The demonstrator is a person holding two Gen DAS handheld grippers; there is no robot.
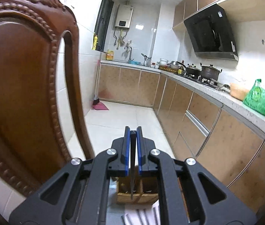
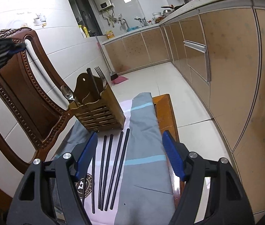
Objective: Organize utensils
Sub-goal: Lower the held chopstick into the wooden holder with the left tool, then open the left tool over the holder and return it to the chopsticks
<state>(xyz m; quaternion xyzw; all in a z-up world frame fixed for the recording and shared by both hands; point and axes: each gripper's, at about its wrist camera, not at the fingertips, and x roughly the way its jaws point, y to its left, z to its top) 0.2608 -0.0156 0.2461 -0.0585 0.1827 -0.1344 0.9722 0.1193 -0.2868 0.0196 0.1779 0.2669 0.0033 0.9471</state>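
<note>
The carved wooden chair (image 2: 29, 86) stands behind a cloth-covered stool (image 2: 167, 112), and on that cloth (image 2: 145, 150) sits the slatted wooden utensil holder (image 2: 102, 110). It already carries a spoon (image 2: 66, 93), a fork (image 2: 100, 73) and one black chopstick (image 2: 93, 82) — so sorting looks partly done. Five or so loose chopsticks (image 2: 111, 166) lie side by side on the cloth, just in front of the holder. The left gripper (image 1: 133, 131) hangs above the holder, jaws pinching a held chopstick (image 1: 132, 168) that points down toward a compartment — not yet dropped. The right gripper (image 2: 129, 140) hovers over the loose ones, jaws spread wide, holding nothing.
</note>
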